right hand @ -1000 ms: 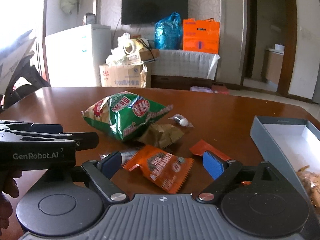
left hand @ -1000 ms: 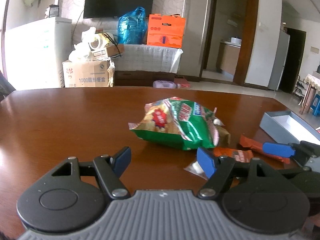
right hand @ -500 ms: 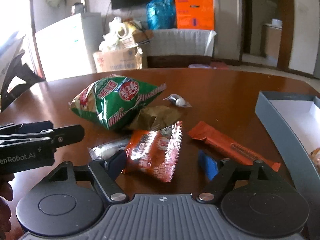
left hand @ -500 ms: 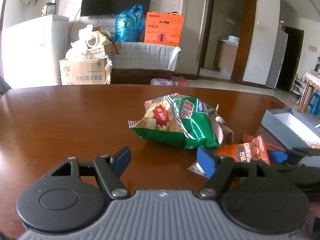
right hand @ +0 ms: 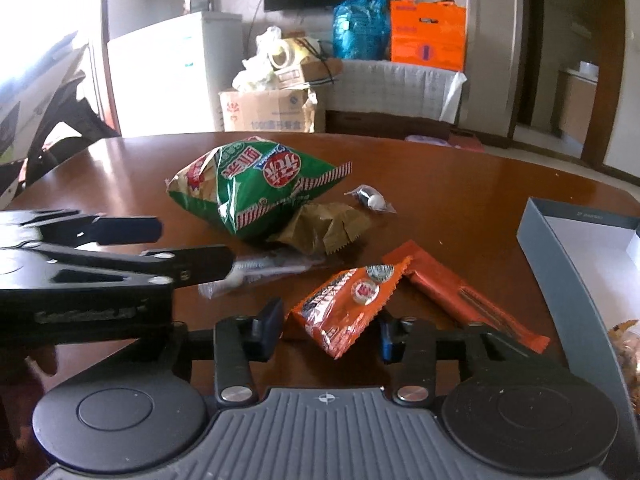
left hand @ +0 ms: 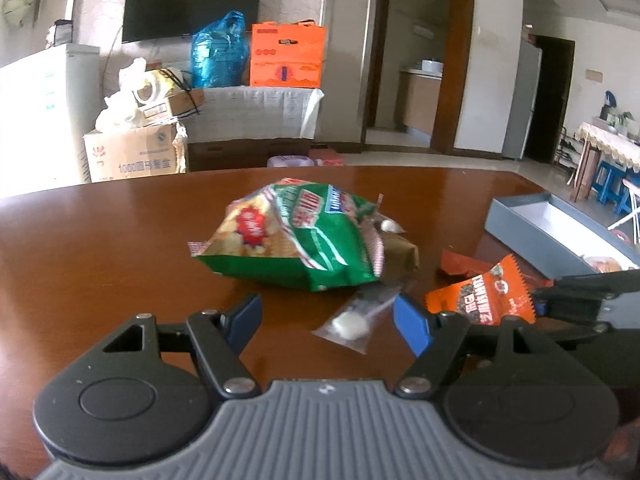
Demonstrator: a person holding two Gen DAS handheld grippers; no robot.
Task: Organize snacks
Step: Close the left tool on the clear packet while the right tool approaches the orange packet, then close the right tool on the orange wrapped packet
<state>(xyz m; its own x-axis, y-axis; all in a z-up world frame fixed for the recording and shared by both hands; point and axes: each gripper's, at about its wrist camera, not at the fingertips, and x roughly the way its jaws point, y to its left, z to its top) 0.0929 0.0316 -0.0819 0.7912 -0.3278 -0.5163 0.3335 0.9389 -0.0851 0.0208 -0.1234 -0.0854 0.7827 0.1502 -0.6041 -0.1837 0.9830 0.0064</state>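
My right gripper (right hand: 328, 330) has its jaws closing, and the pads press on an orange snack packet (right hand: 348, 304) that is tilted up off the brown table (right hand: 460, 188). The same orange packet (left hand: 484, 296) shows in the left wrist view with the right gripper (left hand: 538, 300) at its right edge. My left gripper (left hand: 328, 322) is open, low over the table, with a clear-wrapped white candy (left hand: 352, 324) lying between its fingers, untouched. A big green chip bag (left hand: 304, 240) lies just beyond it. The left gripper (right hand: 192, 246) reaches in from the left over the clear wrapper (right hand: 256, 268).
An open grey box (right hand: 560, 248) stands at the right with a snack (right hand: 628, 344) in it. An orange-red bar (right hand: 460, 292), a brown packet (right hand: 324, 228) and a small wrapped candy (right hand: 372, 200) lie around the green chip bag (right hand: 256, 188).
The right jaws have come together on the orange packet, which went from lying flat to tilted up. The left gripper moved right, over the clear-wrapped candy.
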